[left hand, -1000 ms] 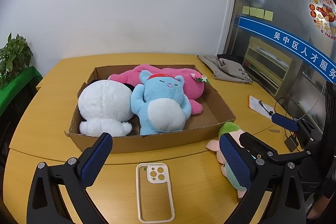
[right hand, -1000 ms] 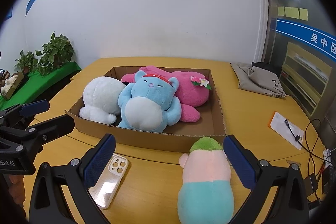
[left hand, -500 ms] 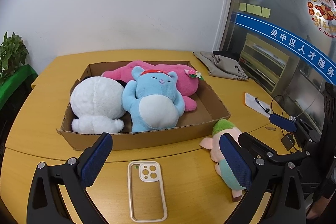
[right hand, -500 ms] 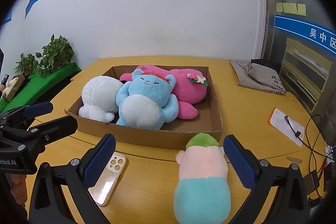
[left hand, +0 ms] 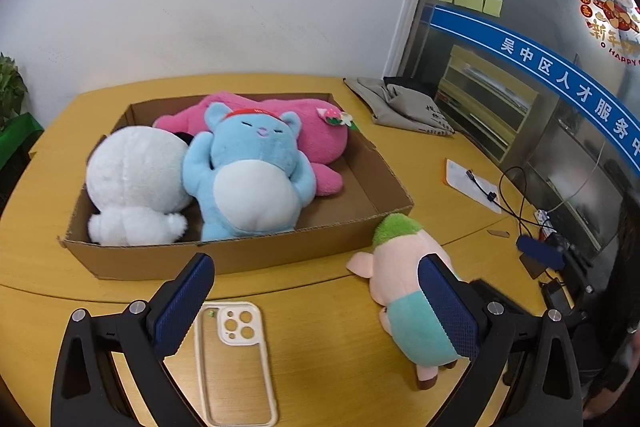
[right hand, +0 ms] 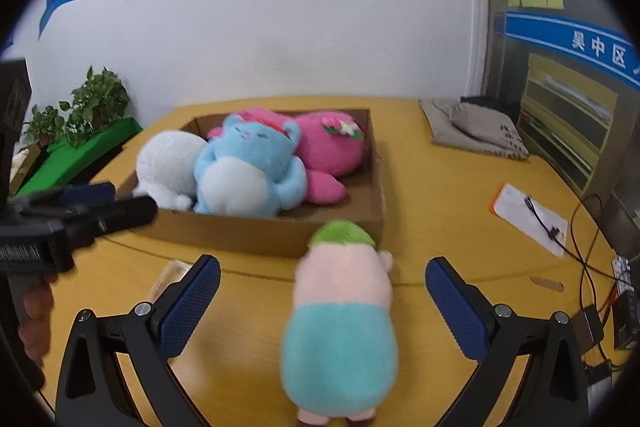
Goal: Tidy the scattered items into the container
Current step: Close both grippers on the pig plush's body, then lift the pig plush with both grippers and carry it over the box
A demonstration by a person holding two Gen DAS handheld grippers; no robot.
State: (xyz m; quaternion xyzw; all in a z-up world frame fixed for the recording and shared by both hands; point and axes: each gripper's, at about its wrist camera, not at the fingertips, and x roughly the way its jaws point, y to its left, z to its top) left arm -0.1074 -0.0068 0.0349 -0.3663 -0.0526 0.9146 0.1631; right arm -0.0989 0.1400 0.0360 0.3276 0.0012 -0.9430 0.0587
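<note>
Your right gripper (right hand: 322,301) gapes wide around the pig (right hand: 340,323) (no contact visible). Your left gripper (left hand: 316,303), also open, hovers over the phone case (left hand: 232,355) beside the box (left hand: 240,255).

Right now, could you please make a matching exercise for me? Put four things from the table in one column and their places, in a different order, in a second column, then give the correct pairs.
Things
1. blue plush
2. green-haired plush
3. phone case
4. grey cloth bag

Places
A. flat on the table, just ahead of the left gripper
B. on the table behind the cardboard box, to its right
C. inside the box, between the white plush and the pink plush
D. outside the box, between the open fingers of the right gripper

Pairs: 1-C, 2-D, 3-A, 4-B
</note>
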